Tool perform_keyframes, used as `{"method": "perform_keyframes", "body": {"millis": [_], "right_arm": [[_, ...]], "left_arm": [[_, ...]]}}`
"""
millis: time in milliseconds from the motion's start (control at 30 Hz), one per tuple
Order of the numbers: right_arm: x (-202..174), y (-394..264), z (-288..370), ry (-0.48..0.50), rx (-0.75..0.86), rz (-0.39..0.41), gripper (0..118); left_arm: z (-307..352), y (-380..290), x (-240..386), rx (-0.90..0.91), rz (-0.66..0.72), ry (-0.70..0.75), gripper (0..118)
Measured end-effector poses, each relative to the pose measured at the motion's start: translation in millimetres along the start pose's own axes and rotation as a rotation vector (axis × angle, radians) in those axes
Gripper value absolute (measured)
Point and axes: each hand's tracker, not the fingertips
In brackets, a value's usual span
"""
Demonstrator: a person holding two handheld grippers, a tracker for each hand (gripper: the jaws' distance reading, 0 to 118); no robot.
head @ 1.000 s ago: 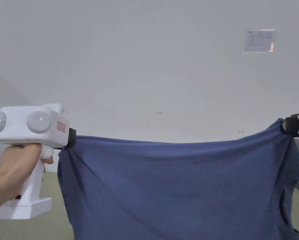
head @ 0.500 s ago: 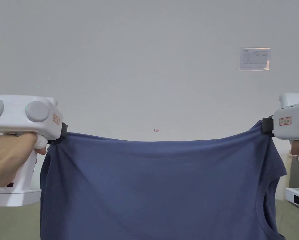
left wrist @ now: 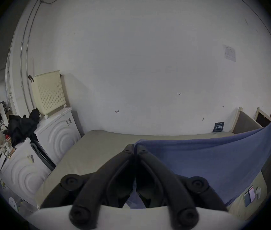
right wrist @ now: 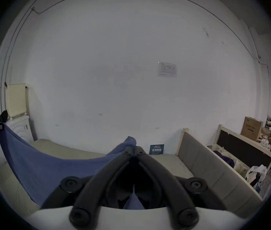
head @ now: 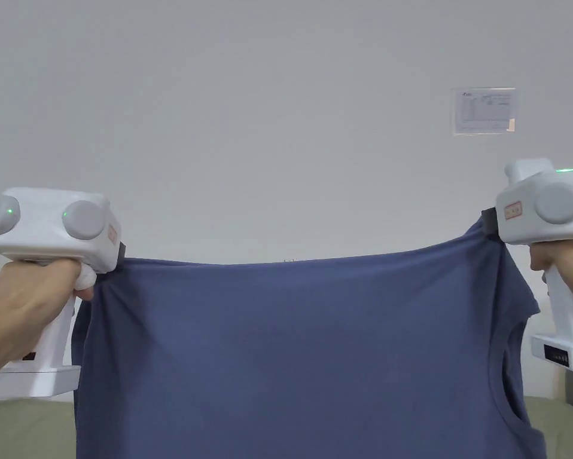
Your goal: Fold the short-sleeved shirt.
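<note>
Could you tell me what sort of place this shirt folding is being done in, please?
Probably a workshop or storage hall set up as a mock laundry corner. The blue shirt hangs over an olive padded surface, white washing machines stand against the bare wall, and crates with a cardboard box sit alongside.

wall (left wrist: 148, 51) | small mark "1.23" | other print too small
</note>
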Motion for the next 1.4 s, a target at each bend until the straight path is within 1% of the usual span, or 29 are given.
{"method": "perform_keyframes", "body": {"millis": [200,400,433,500,567,600,667,733,833,933,967,1067,1133,1167,1233,1267,1300,1367,1400], "right_arm": [[-16,-6,-60,-0.017,-0.011,0.020,0],[-34,-32,-110,-0.016,-0.045,0.014,0],[-37,-39,-118,-0.012,-0.060,0.023,0],[-42,-58,-131,-0.010,-0.081,0.039,0],[-45,-81,-143,-0.003,-0.108,0.032,0],[-45,-92,-148,-0.008,-0.132,0.041,0],[-46,-120,-157,-0.016,-0.166,0.030,0],[-45,-148,-159,-0.011,-0.205,0.021,0],[-44,-189,-159,-0.009,-0.281,0.042,0],[-40,-233,-143,0.010,-0.323,0.009,0],[-39,-244,-134,0.016,-0.349,0.020,0],[-30,-284,-92,0.044,-0.366,0.016,0],[-22,-310,-58,0.073,-0.396,0.025,0],[-19,-321,-43,0.062,-0.399,0.013,0],[-5,-349,-9,0.093,-0.433,-0.039,0],[-2,-359,6,0.082,-0.460,-0.046,0],[3,-372,26,0.107,-0.461,-0.090,0],[4,-393,66,0.105,-0.467,-0.058,0],[7,-402,83,0.105,-0.470,-0.059,0]], "left_arm": [[-56,3,12,0.011,0.004,0.038,1],[-111,-23,18,-0.017,0.010,0.072,1],[-118,-29,19,-0.024,0.007,0.081,1],[-137,-47,23,-0.044,-0.022,0.095,1],[-154,-67,26,-0.073,-0.035,0.095,1],[-161,-78,27,-0.081,-0.034,0.086,1],[-175,-101,31,-0.124,-0.042,0.072,1],[-187,-124,35,-0.159,-0.052,0.063,1],[-197,-160,39,-0.211,-0.072,0.050,1],[-191,-198,39,-0.241,-0.085,0.030,1],[-187,-209,38,-0.255,-0.091,0.018,1],[-160,-249,29,-0.283,-0.123,-0.008,1],[-145,-279,19,-0.296,-0.161,0.003,1],[-142,-292,12,-0.303,-0.160,-0.003,1],[-115,-320,0,-0.326,-0.138,-0.024,1],[-102,-333,-5,-0.330,-0.126,-0.036,1],[-82,-350,-8,-0.343,-0.127,-0.039,1],[-51,-377,-17,-0.359,-0.127,-0.055,1],[-35,-390,-22,-0.356,-0.123,-0.069,1]]}}
